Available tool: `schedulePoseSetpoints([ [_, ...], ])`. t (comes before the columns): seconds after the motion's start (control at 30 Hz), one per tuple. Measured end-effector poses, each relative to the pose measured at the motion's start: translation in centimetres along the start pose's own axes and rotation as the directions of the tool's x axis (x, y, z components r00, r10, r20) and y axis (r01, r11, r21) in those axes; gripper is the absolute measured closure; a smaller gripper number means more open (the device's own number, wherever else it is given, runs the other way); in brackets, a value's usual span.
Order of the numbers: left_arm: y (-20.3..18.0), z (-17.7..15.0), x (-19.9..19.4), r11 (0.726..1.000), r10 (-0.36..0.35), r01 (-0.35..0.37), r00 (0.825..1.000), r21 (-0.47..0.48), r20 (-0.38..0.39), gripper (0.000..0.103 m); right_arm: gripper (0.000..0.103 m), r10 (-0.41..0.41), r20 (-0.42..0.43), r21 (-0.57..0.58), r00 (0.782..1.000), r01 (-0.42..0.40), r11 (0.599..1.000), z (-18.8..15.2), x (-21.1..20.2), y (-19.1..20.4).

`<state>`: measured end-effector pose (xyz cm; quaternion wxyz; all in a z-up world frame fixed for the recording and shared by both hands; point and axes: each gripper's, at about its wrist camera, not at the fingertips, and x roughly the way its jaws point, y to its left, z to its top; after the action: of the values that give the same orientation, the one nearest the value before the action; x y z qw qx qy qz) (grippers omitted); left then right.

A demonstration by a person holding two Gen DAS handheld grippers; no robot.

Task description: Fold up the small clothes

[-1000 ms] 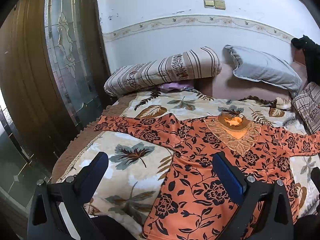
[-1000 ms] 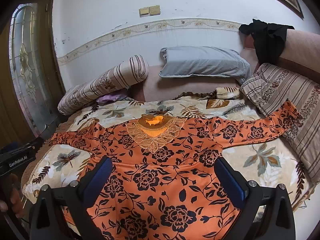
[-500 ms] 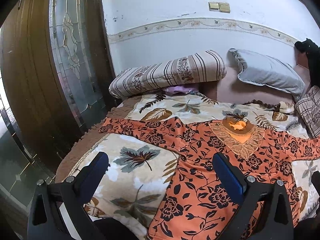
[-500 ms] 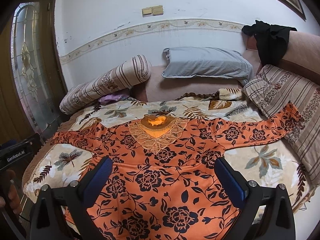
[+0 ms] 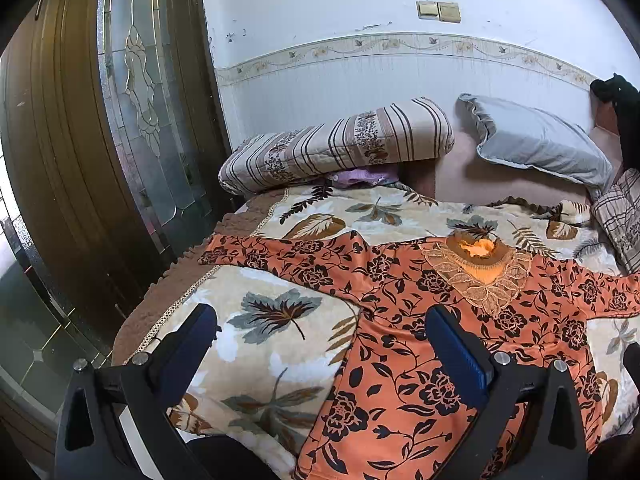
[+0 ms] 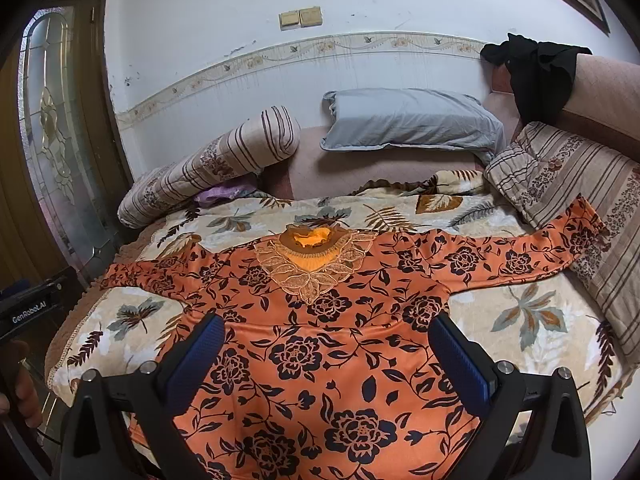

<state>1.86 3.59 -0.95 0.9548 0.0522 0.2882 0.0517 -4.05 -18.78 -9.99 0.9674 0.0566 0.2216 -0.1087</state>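
Note:
An orange long-sleeved top with black flowers (image 6: 320,344) lies spread flat, front up, on the leaf-print blanket (image 6: 532,328), both sleeves stretched out. Its lace collar (image 6: 316,256) points to the far wall. It also shows in the left wrist view (image 5: 420,344). My right gripper (image 6: 324,344) is open and empty, held above the top's lower body. My left gripper (image 5: 320,336) is open and empty, above the top's left side and the blanket (image 5: 256,340). The left sleeve end (image 5: 224,252) lies near the bed's left edge.
A striped bolster (image 5: 336,148), a grey pillow (image 6: 408,120) and a striped cushion (image 6: 580,196) line the bed's far and right sides. A black garment (image 6: 536,72) hangs on the headboard. A wooden door with glass panels (image 5: 120,120) stands to the left.
Both grippers have drawn back and up a little from the bed, so the top looks slightly farther. The top has not moved. Both stay open.

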Motion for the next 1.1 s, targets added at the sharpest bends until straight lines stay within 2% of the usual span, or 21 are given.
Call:
schedulePoseSetpoints([
  [0.7, -0.4, -0.4, 0.0, 1.0, -0.004, 0.004, 1.0, 0.009, -0.005, 0.0, 0.0, 0.0, 0.0, 0.007, 1.0, 0.0, 1.0, -0.1, 0.2, -0.4],
  [1.1, -1.4, -0.4, -0.7, 0.999, -0.021, 0.021, 1.0, 0.025, 0.005, 0.0, 0.0, -0.046, 0.0, 0.032, 0.999, 0.046, 0.998, 0.1, -0.1, -0.7],
])
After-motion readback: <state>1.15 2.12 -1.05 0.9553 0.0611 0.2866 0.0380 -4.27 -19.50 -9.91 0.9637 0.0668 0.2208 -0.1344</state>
